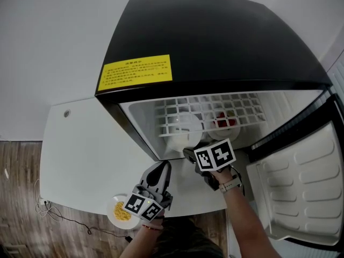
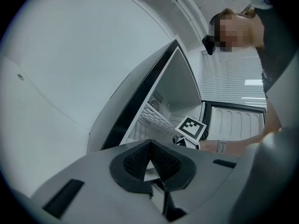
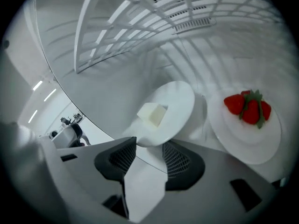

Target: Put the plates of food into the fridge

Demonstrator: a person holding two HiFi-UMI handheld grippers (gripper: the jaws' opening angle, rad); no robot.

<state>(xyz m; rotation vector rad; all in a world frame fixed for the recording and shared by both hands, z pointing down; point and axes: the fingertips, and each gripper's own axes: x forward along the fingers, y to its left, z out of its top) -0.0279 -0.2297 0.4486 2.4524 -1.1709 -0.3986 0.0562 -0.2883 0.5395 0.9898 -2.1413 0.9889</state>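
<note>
Since the cube plate (image 3: 175,101) already rests inside the fridge (image 1: 215,42), your right hand-held gripper (image 3: 149,146) stands open.
Its pads press nothing; that plate's near rim lies just ahead of its tips, with the strawberry plate (image 3: 243,149) further right. Your left hand-held gripper (image 2: 150,146) is closed and empty, with the plate of yellow food (image 1: 129,224) on the worktop (image 1: 86,155) just behind it, probably next to go.

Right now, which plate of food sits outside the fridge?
The plate of yellow food on the table; the strawberry plate and pale-cube plate are inside.
</note>
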